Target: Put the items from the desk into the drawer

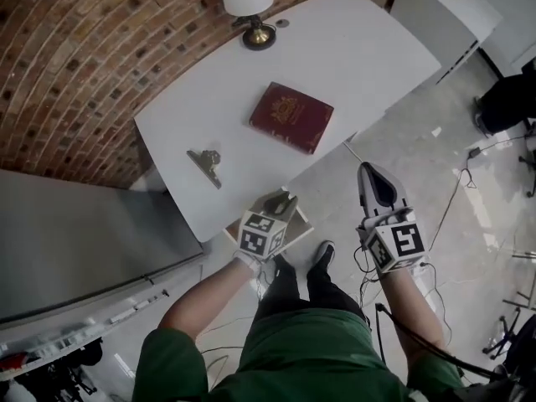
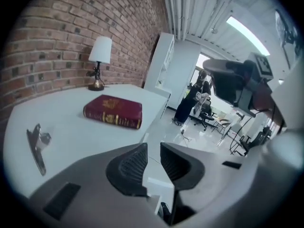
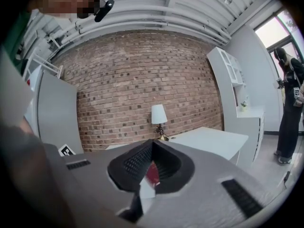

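Observation:
A dark red book (image 1: 291, 116) (image 2: 113, 110) lies in the middle of the white desk (image 1: 352, 57). A metal clip (image 1: 206, 164) (image 2: 37, 141) lies left of it near the front edge. My left gripper (image 1: 281, 201) (image 2: 153, 158) hovers just off the desk's front edge, above a brownish drawer (image 1: 301, 223), jaws a narrow gap apart with nothing between them. My right gripper (image 1: 374, 178) (image 3: 152, 144) hangs over the floor to the right of the desk, shut and empty. A sliver of the red book (image 3: 152, 174) shows behind its jaws.
A lamp (image 1: 249, 7) (image 2: 99, 63) (image 3: 159, 120) stands at the desk's back by the brick wall. A grey cabinet (image 1: 75, 233) sits left of the desk. Cables (image 1: 461, 191) run across the floor. A person (image 3: 289, 108) stands far right near a white shelf (image 3: 232, 94).

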